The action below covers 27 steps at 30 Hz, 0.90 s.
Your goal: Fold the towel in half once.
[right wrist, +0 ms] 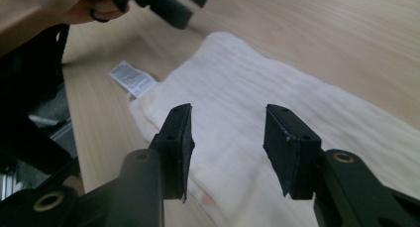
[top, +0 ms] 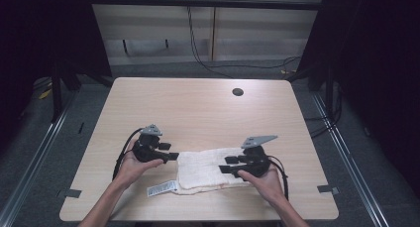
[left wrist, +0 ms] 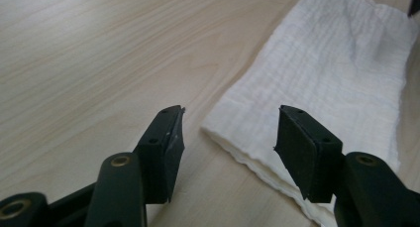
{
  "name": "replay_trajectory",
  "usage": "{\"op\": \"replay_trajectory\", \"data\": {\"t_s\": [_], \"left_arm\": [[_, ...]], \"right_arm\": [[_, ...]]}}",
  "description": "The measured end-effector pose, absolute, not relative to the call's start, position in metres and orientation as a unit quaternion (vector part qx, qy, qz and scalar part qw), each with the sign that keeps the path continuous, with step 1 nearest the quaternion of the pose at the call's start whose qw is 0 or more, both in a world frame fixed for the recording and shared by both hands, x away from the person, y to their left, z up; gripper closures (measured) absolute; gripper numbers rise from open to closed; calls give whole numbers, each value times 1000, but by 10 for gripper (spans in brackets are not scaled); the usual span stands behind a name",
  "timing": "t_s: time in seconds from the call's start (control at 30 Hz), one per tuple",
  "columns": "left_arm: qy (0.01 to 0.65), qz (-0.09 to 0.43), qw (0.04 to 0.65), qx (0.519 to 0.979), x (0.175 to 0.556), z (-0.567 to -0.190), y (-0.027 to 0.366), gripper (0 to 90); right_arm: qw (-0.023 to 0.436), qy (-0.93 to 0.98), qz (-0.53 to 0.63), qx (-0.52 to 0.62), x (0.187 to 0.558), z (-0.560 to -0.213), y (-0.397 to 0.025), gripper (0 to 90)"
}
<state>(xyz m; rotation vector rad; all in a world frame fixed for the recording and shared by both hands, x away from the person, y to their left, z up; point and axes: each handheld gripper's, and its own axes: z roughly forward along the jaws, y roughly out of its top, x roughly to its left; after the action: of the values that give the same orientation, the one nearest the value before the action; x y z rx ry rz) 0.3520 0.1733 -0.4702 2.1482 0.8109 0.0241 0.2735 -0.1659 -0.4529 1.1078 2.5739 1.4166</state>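
A folded white towel (top: 205, 170) lies flat near the table's front edge, with a printed label (top: 162, 189) sticking out at its front left corner. My left gripper (top: 173, 156) is open just off the towel's left end; in the left gripper view (left wrist: 228, 130) its jaws straddle the towel's corner (left wrist: 218, 128) without touching it. My right gripper (top: 227, 164) is open and hovers over the towel's right half. In the right gripper view (right wrist: 228, 138) the towel (right wrist: 237, 88) and label (right wrist: 131, 78) lie beyond its jaws.
The light wooden table (top: 198, 108) has a round cable hole (top: 237, 92) at the back right. Tape marks (top: 327, 189) sit at the front corners. Dark curtains and metal rails flank the table; cables hang behind it.
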Motion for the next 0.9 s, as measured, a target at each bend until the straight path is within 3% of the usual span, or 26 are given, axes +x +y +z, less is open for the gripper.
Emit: {"op": "replay_trajectory", "data": {"t_s": [0.13,0.3,0.57,0.7,0.77,0.9], "left_arm": [[360,20,402,842,358,-469,185,353],[368,28,412,833,357,-468,194,353],[365,35,419,831,357,-470,190,354],[366,32,416,832,358,-472,192,354],[365,34,413,834,357,-474,192,354],[358,33,414,837,355,-476,190,359]], "right_arm": [[-19,833,447,324,273,-460,-129,539],[-48,849,433,299,266,-467,-95,579],[-48,878,407,248,268,-482,-54,652],[-40,878,407,250,266,-490,-47,621],[-20,886,392,248,265,-495,-41,554],[-29,888,394,236,263,-497,-41,497]]}}
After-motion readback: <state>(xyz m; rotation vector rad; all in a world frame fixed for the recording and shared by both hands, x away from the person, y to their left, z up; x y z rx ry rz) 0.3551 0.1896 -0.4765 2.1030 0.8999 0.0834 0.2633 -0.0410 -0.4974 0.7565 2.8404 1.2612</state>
